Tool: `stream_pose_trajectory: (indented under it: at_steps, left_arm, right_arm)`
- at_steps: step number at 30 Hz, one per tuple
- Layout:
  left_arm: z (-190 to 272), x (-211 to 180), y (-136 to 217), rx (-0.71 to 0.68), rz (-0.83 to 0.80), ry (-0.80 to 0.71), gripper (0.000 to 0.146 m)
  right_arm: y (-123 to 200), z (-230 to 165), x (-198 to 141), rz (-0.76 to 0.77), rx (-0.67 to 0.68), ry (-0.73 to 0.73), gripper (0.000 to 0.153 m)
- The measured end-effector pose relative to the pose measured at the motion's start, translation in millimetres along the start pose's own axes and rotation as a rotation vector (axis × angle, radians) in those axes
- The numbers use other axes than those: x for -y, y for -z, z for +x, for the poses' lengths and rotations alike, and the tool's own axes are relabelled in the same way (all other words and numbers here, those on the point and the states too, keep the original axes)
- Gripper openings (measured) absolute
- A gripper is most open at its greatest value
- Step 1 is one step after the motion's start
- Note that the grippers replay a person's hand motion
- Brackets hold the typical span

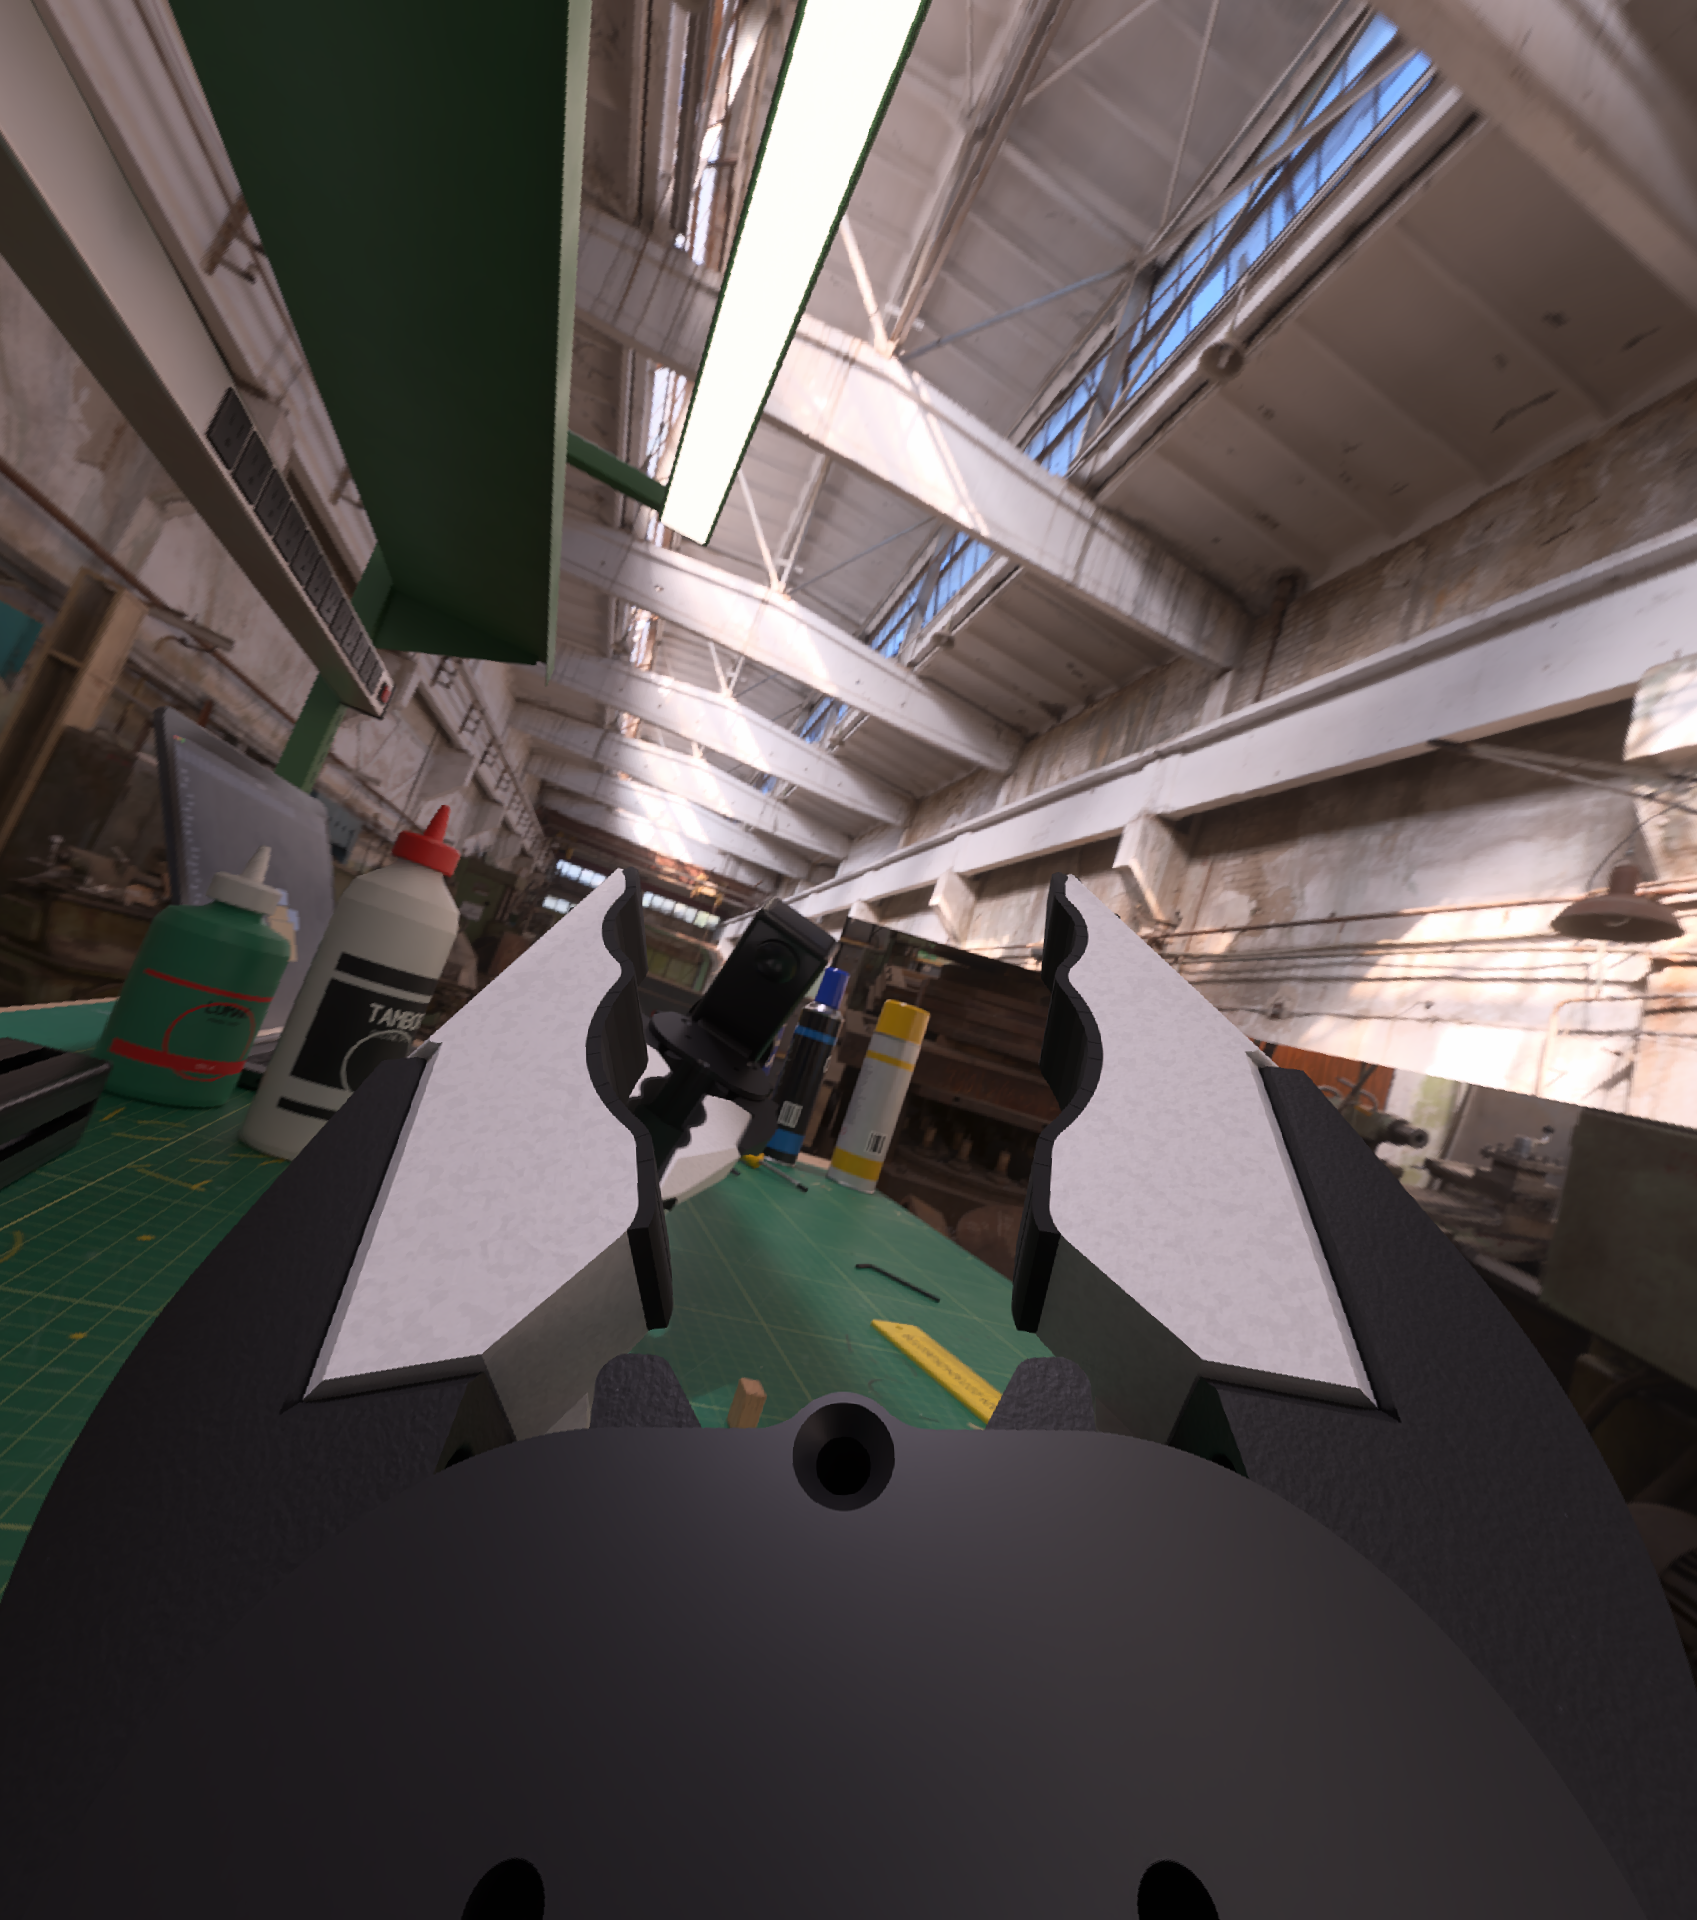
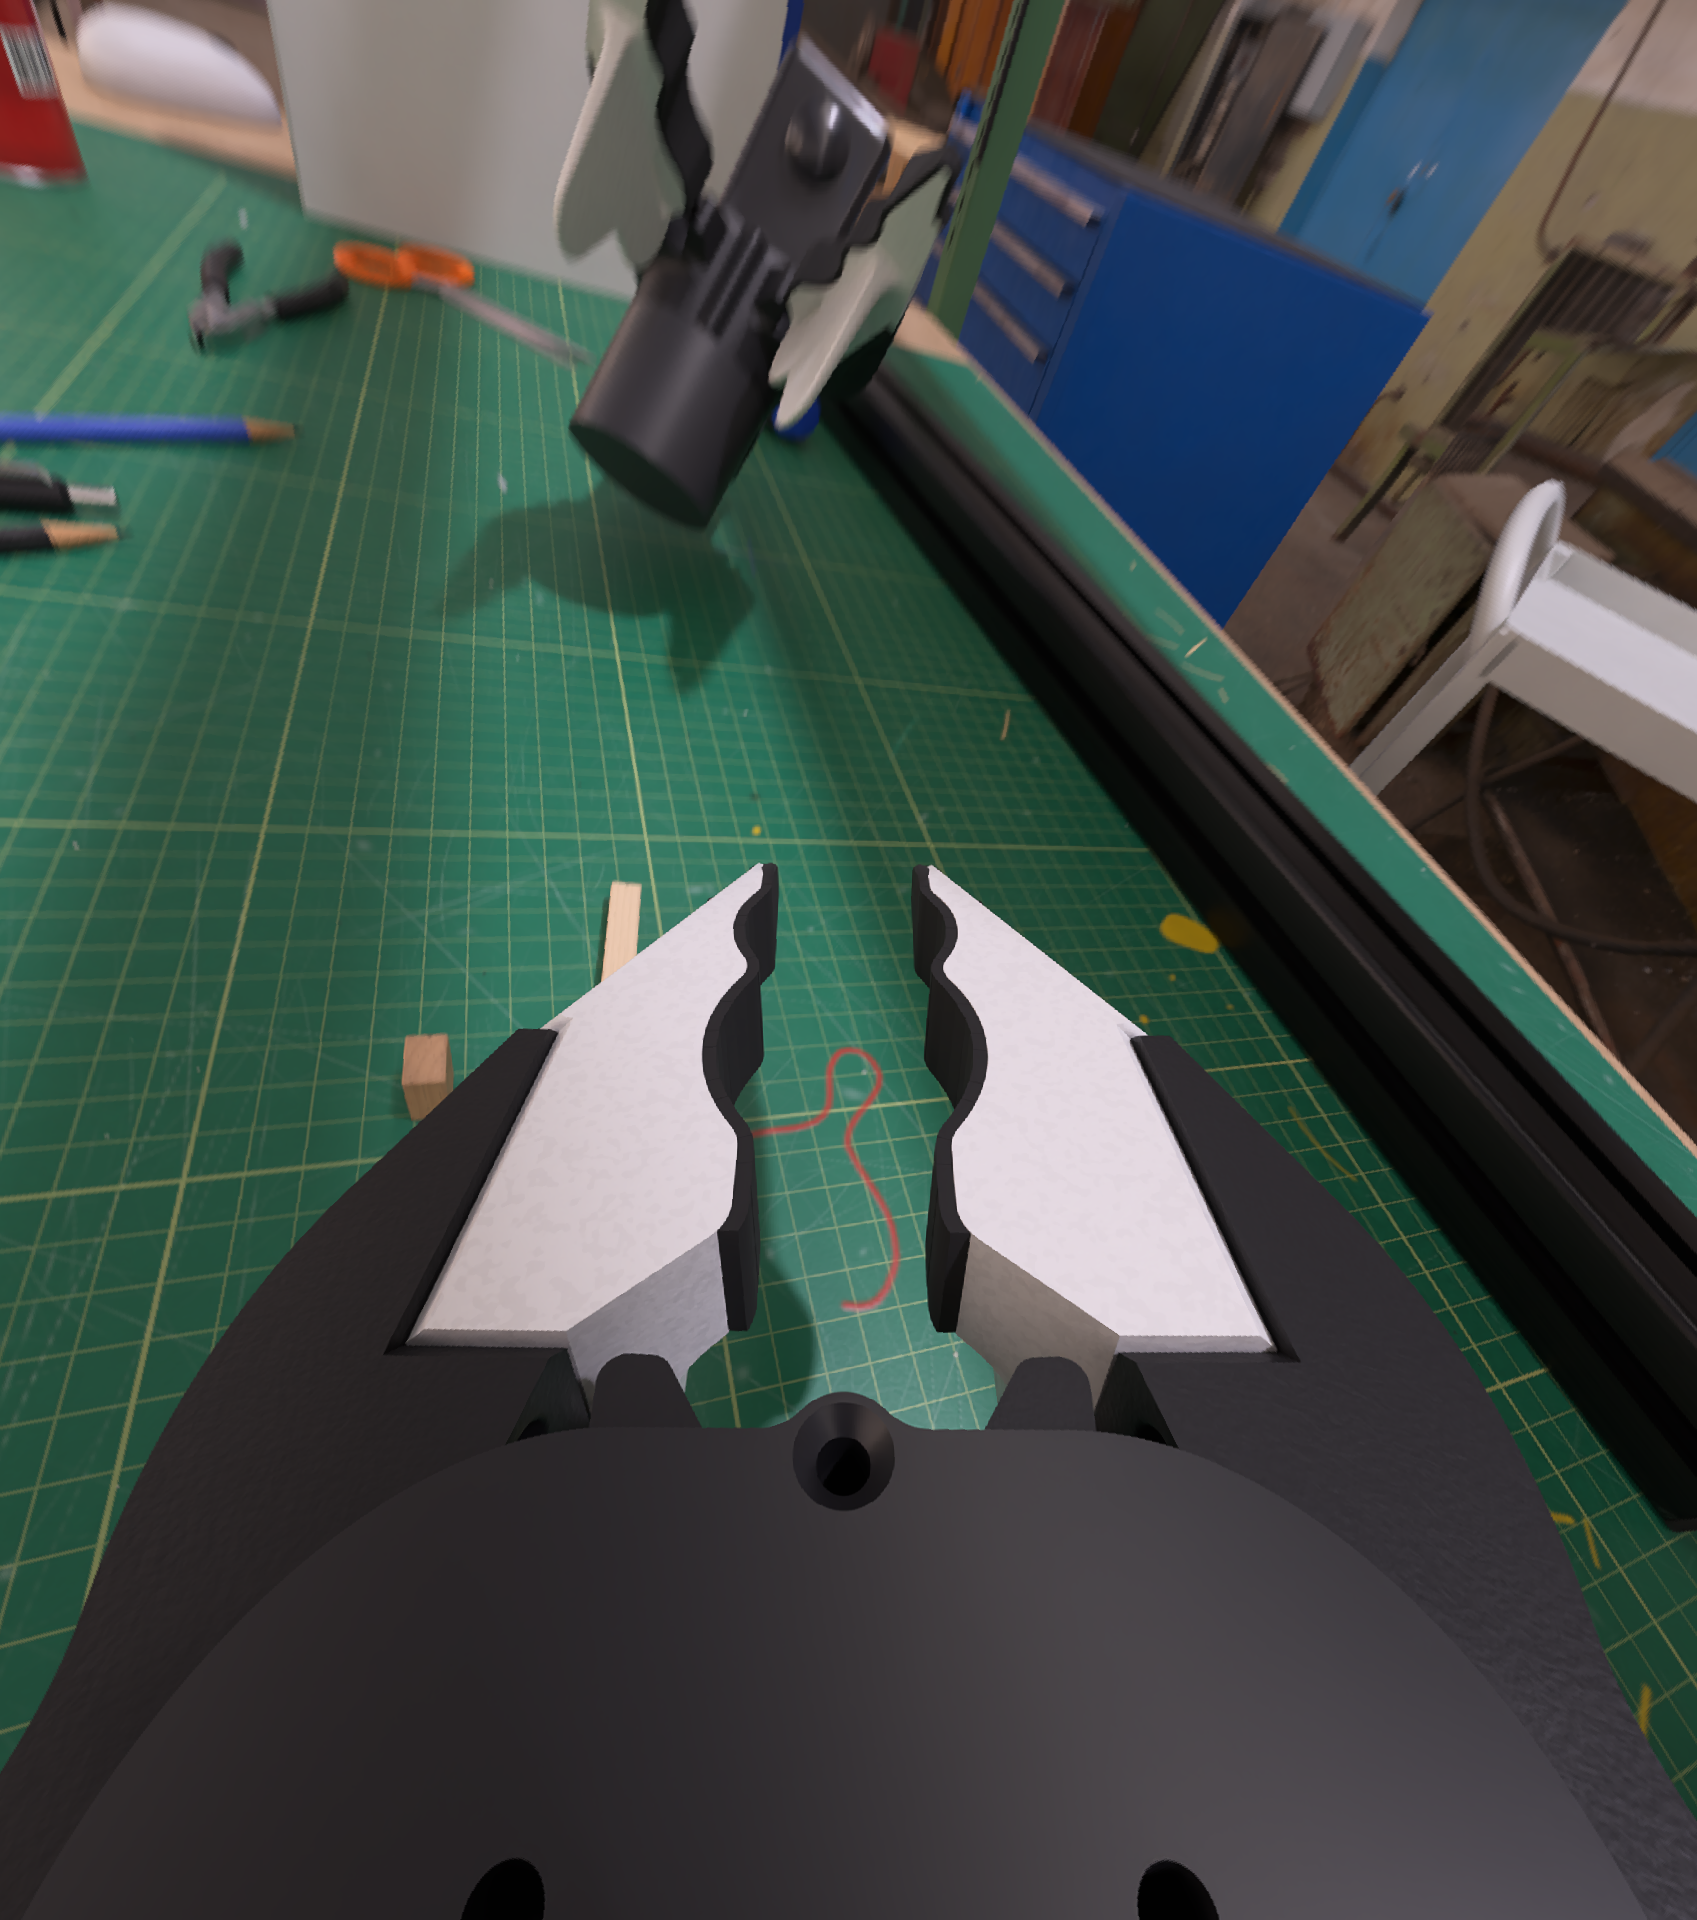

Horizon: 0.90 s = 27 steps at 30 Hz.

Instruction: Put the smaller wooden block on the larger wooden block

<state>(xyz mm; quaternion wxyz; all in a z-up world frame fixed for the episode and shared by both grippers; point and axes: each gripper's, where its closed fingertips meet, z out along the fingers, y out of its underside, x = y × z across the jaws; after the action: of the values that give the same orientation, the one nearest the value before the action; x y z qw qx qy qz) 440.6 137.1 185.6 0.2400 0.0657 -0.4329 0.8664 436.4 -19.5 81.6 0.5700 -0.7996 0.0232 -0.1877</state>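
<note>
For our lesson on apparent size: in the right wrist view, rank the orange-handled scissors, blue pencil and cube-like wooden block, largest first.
1. Blue pencil, longest, though cut off by the frame edge.
2. Orange-handled scissors.
3. Cube-like wooden block, smallest despite being nearest and partly hidden.

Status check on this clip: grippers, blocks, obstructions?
Left gripper open, empty, aloft. Right gripper open, empty, over green cutting mat. Small cube-like wooden block and longer pale wooden block apart, unstacked, partly hidden behind right gripper's finger. Nothing blocking.

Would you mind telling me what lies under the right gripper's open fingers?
Under the right gripper lies the green cutting mat with a red thread looping between the fingers. The left finger covers part of both wooden blocks.
</note>
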Motion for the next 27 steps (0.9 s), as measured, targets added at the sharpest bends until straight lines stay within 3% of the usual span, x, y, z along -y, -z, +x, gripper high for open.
stream_pose_trajectory:
  at_steps: [7, 12, 17, 20, 25, 27]
  left_arm:
    - [4.5, 0.2, -0.2, -0.056, 0.034, 0.043, 0.079]
    - [-0.3, -12.9, -7.2, -0.018, -0.038, 0.028, 0.08]
    - [-12.6, -47.2, -31.6, 0.09, -0.215, -0.09, 0.078]
    - [-16.8, -79.6, -44.2, 0.135, -0.409, -0.222, 0.08]
    - [-23.4, -110.4, -49.2, 0.182, -0.622, -0.425, 0.082]
    - [-24.6, -115.6, -48.6, 0.184, -0.668, -0.452, 0.08]
  right_arm:
    - [24.1, 25.6, 16.9, 0.172, -0.078, -0.124, 0.025]
    - [18.3, 19.5, 20.6, 0.163, -0.059, -0.152, 0.024]
    - [-9.1, -5.6, 57.1, 0.237, -0.083, -0.13, 0.025]
    - [-23.2, -30.5, 74.3, 0.268, -0.007, -0.083, 0.025]
    - [-25.5, -61.3, 71.5, 0.267, 0.169, -0.053, 0.02]
    - [-24.3, -63.9, 65.6, 0.251, 0.18, -0.049, 0.018]
